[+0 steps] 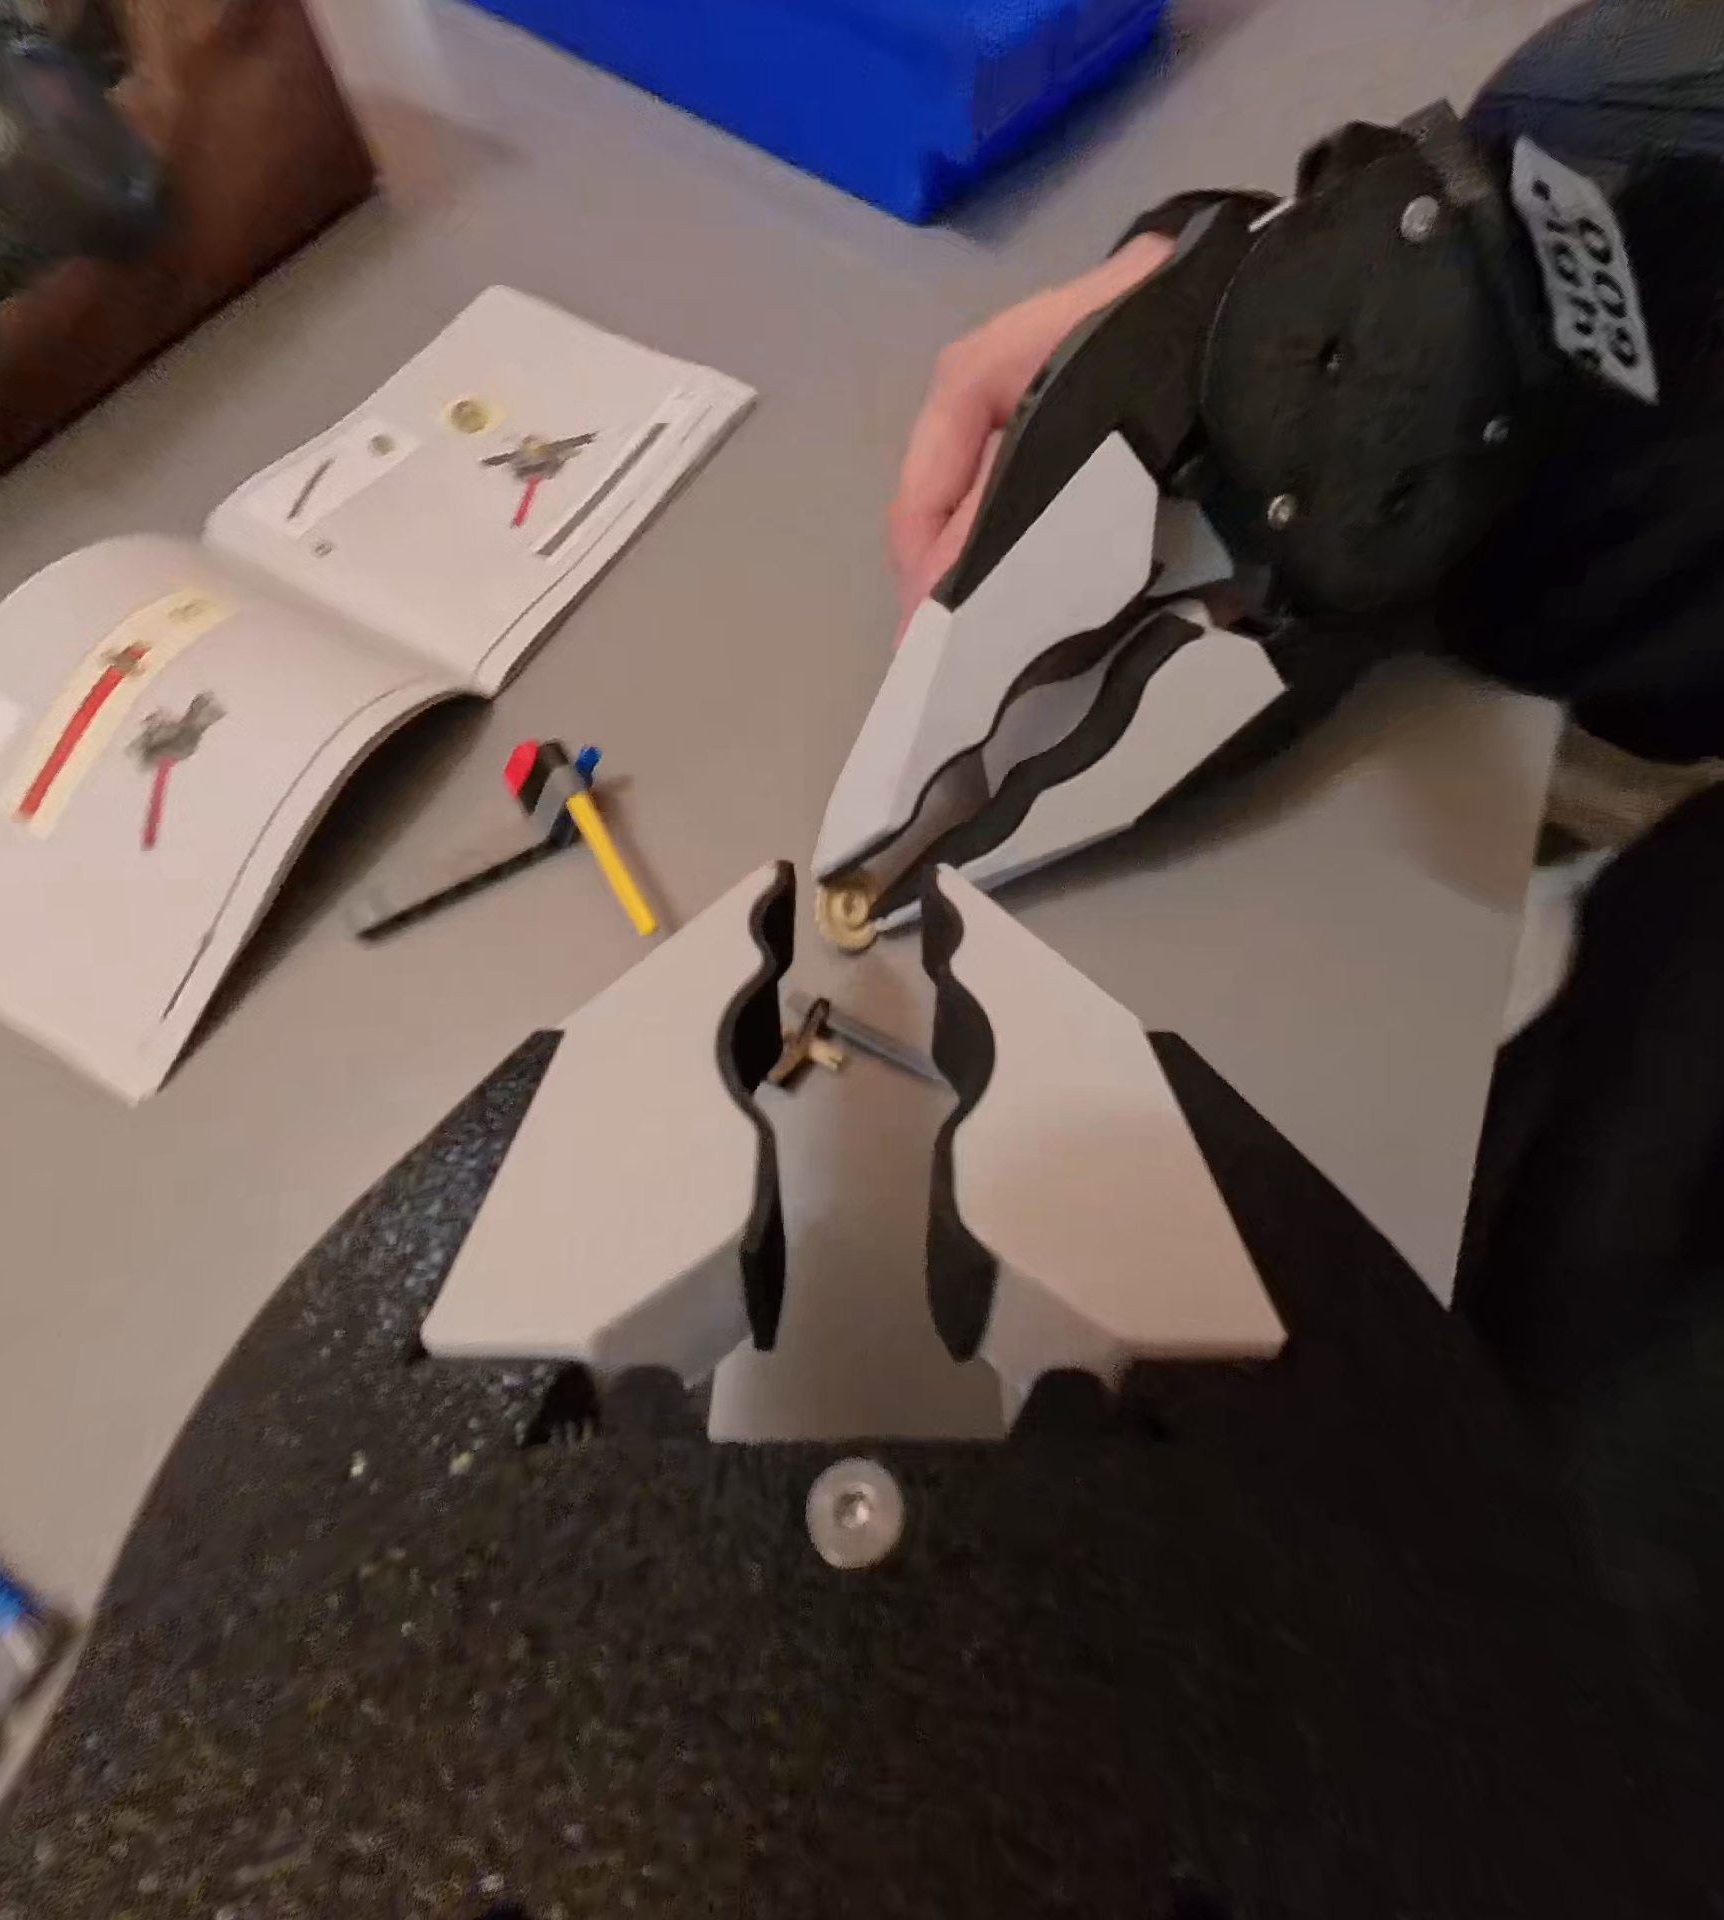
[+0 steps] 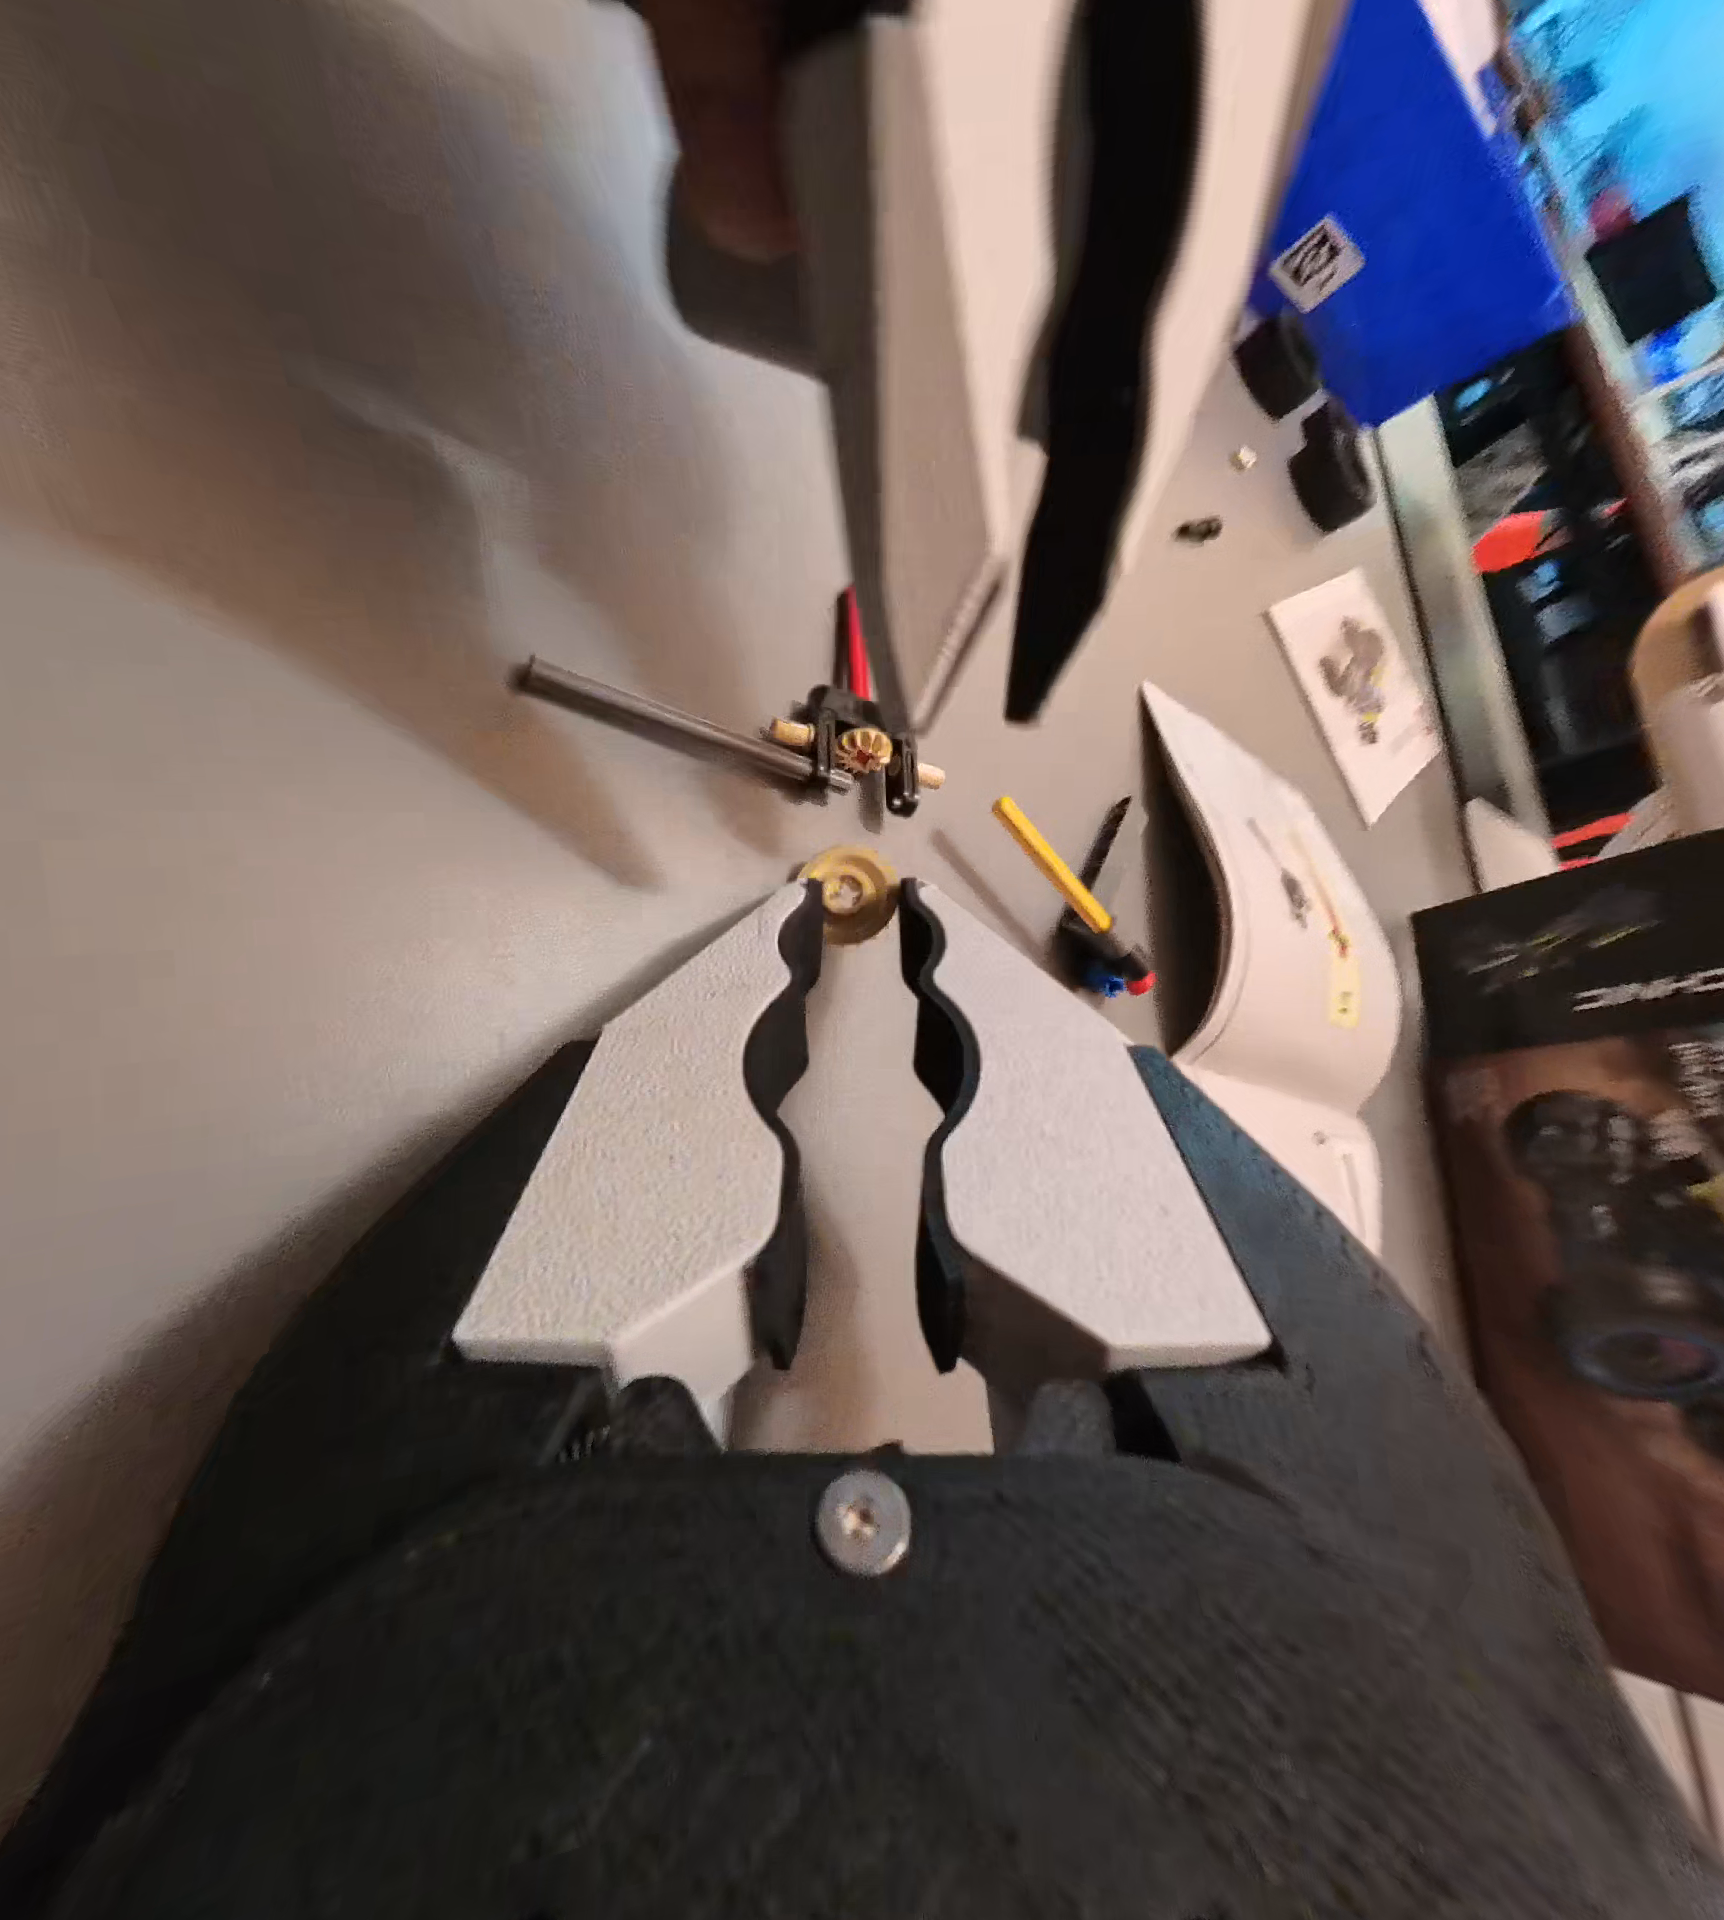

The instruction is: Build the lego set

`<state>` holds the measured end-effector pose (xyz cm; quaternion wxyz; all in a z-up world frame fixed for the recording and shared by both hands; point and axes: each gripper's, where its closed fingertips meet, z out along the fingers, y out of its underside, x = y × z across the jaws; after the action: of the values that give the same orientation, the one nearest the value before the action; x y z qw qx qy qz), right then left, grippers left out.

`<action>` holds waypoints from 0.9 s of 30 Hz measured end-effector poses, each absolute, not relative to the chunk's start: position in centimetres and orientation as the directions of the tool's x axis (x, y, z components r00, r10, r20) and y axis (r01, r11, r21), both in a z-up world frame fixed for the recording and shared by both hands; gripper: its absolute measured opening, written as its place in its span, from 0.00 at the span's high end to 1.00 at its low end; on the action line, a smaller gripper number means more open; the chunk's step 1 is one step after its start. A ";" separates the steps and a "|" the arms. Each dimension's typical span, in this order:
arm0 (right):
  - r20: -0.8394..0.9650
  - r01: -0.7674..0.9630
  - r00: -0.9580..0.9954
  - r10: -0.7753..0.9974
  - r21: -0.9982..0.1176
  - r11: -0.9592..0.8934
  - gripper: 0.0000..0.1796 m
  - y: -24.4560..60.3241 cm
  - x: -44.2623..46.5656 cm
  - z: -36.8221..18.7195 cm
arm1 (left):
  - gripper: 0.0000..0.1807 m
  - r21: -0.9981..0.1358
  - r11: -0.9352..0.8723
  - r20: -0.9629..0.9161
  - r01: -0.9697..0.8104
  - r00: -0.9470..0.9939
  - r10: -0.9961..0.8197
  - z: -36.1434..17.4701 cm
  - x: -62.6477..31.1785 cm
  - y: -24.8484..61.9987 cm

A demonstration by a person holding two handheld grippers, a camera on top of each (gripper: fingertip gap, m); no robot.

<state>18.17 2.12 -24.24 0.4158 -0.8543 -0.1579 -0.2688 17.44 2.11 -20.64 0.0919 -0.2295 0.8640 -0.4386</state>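
Note:
My right gripper (image 2: pixel 853 891) is shut on a small tan gear (image 2: pixel 847 912) at its fingertips, just above the grey table. It also shows in the left wrist view (image 1: pixel 853 896) with the gear (image 1: pixel 845 916). A small black frame assembly (image 2: pixel 842 753) with a tan gear, tan pins and a long grey axle (image 2: pixel 650 717) lies just beyond the held gear. My left gripper (image 1: pixel 863 883) is open, its fingers on either side of the assembly (image 1: pixel 814 1044); I cannot tell if the left pad touches it. The left gripper comes in from the top of the right wrist view (image 2: pixel 962 707).
An open instruction booklet (image 1: pixel 266 675) lies to the left. A yellow axle with red, blue and black pieces (image 1: pixel 588 821) and a black beam (image 1: pixel 453 894) lie beside it. A blue bin (image 1: pixel 837 83) stands at the back. The set's box (image 2: pixel 1616 1247) is nearby.

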 end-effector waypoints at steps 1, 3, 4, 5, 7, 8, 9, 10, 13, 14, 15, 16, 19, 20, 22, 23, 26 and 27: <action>0.617 0.523 0.785 0.058 -0.609 -0.596 0.93 2.1 18.0 -24.2 | 0.88 -0.796 0.530 0.051 -0.291 -0.905 -0.421 -20.9 17.6 1.9; 0.658 0.561 0.750 0.066 -0.580 -0.591 0.93 1.8 17.9 -24.1 | 0.89 -0.767 0.585 0.045 -0.264 -0.931 -0.361 -21.7 18.3 2.1; 0.675 0.570 0.736 0.052 -0.576 -0.587 0.93 1.6 18.0 -24.0 | 0.90 -0.746 0.616 0.042 -0.253 -0.941 -0.336 -22.2 18.5 2.2; 0.686 0.577 0.726 0.041 -0.575 -0.580 0.93 1.5 18.0 -23.9 | 0.90 -0.727 0.641 0.050 -0.247 -0.950 -0.309 -22.6 18.5 2.3; 0.695 0.586 0.718 0.037 -0.575 -0.571 0.93 1.2 17.8 -23.8 | 0.90 -0.697 0.674 0.088 -0.244 -0.962 -0.257 -23.2 18.2 2.0; 0.703 0.593 0.711 0.027 -0.578 -0.561 0.93 1.2 17.8 -23.5 | 0.91 -0.695 0.680 0.091 -0.235 -0.966 -0.241 -23.4 18.3 1.8; 0.705 0.597 0.709 0.020 -0.585 -0.548 0.93 1.3 17.7 -23.3 | 0.91 -0.691 0.684 0.098 -0.233 -0.968 -0.232 -23.6 18.3 1.6; 0.699 0.595 0.715 0.016 -0.595 -0.540 0.93 1.3 17.6 -23.3 | 0.91 -0.682 0.691 0.120 -0.241 -0.968 -0.219 -23.9 18.2 1.3; 0.697 0.594 0.717 0.012 -0.601 -0.535 0.93 1.4 17.7 -23.2 | 0.93 -0.661 0.714 0.122 -0.230 -0.972 -0.201 -24.6 18.0 1.0; 0.700 0.593 0.714 0.008 -0.600 -0.537 0.93 1.3 17.7 -23.1 | 0.94 -0.663 0.717 0.106 -0.217 -0.975 -0.197 -24.6 18.1 0.9; 0.701 0.595 0.713 0.007 -0.601 -0.534 0.95 1.3 17.7 -23.1 | 0.95 -0.664 0.717 0.092 -0.213 -0.975 -0.204 -24.6 18.2 1.0; 0.695 0.593 0.719 0.005 -0.610 -0.525 0.97 1.4 17.7 -23.0 | 0.96 -0.661 0.720 0.092 -0.212 -0.975 -0.202 -24.7 18.2 1.0; 0.642 0.540 0.766 -0.013 -0.655 -0.528 0.94 1.0 18.1 -22.8 | 1.00 -0.668 0.718 0.056 -0.193 -0.976 -0.210 -24.7 18.6 1.3; 0.597 0.492 0.802 -0.033 -0.690 -0.532 0.94 0.7 18.4 -22.7 | 1.00 -0.676 0.713 0.047 -0.185 -0.977 -0.209 -24.5 18.7 1.3; 0.478 0.379 0.877 -0.053 -0.756 -0.533 0.92 0.5 18.7 -22.6 | 1.00 -0.683 0.709 0.030 -0.178 -0.976 -0.216 -24.1 18.7 1.3; 0.408 0.318 0.911 -0.056 -0.783 -0.534 0.90 0.4 18.8 -22.6 | 1.00 -0.678 0.710 0.039 -0.188 -0.975 -0.221 -24.0 18.6 1.3; 0.258 0.195 0.965 -0.044 -0.823 -0.533 0.92 0.5 18.9 -22.7 | 1.00 -0.641 0.733 0.048 -0.227 -0.965 -0.258 -24.1 18.6 1.5; 0.219 0.167 0.975 -0.035 -0.828 -0.535 0.94 0.5 18.8 -22.8 | 1.00 -0.619 0.749 0.052 -0.235 -0.964 -0.260 -24.2 18.5 1.6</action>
<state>18.84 0.48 -22.77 0.4809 -0.8696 -0.0380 -0.1051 18.51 1.64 -24.22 0.0188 -0.1324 0.9350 -0.3285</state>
